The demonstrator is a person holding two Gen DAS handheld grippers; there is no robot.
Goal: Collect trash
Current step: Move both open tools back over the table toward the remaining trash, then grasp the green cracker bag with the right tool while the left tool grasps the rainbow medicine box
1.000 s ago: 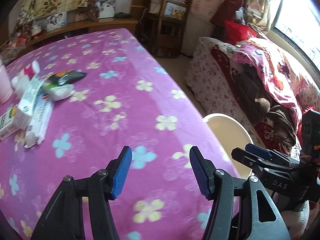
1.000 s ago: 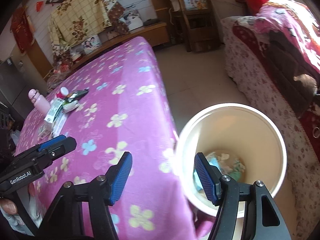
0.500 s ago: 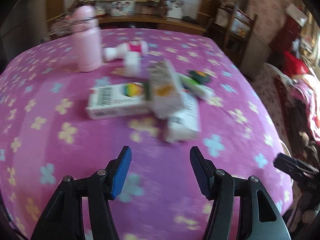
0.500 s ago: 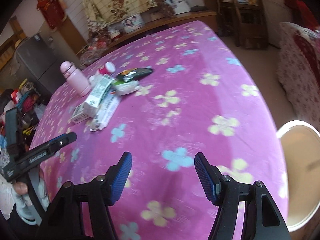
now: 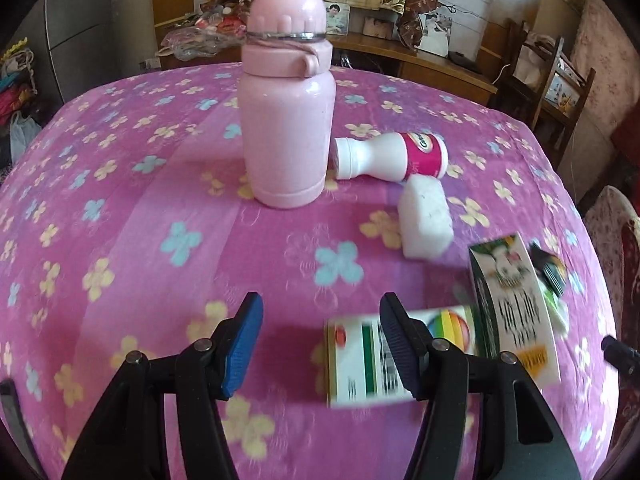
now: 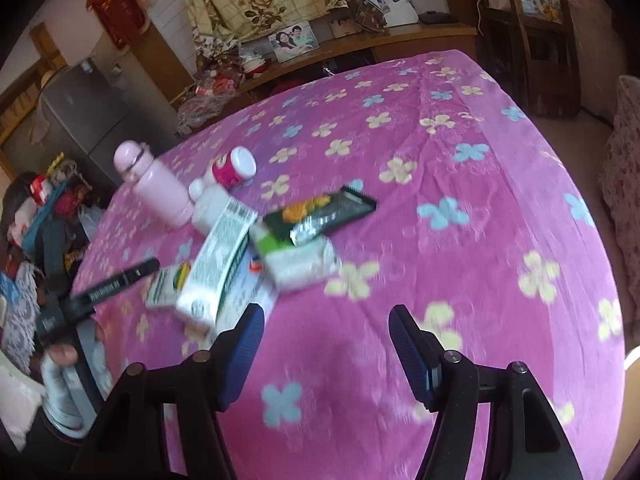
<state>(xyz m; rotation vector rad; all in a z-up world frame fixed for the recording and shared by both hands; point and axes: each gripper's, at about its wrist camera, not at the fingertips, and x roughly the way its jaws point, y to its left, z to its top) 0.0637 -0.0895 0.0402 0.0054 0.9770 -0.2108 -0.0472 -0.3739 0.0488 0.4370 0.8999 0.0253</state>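
Note:
Trash lies in a cluster on the pink flowered tablecloth [image 5: 120,208]. In the left wrist view a white carton with a rainbow print [image 5: 360,360] lies just behind the right finger, a green and white box [image 5: 512,304] is to its right, a white block [image 5: 426,216] and a toppled white bottle with a pink label [image 5: 396,156] lie farther back. My left gripper [image 5: 320,344] is open and empty, low over the cloth. My right gripper [image 6: 326,344] is open and empty, short of the green and white box [image 6: 218,264], a white and green packet [image 6: 296,256] and a black wrapper [image 6: 328,212].
A tall pink flask [image 5: 286,108] stands upright behind the trash; it also shows in the right wrist view [image 6: 154,184]. The left gripper's body and hand [image 6: 80,300] are at the table's left edge. Shelves and a chair [image 5: 548,76] stand beyond the table.
Both grippers have swung left from the bin beside the table to the trash cluster. The left one has moved closer to the cartons and flask. Both stayed open.

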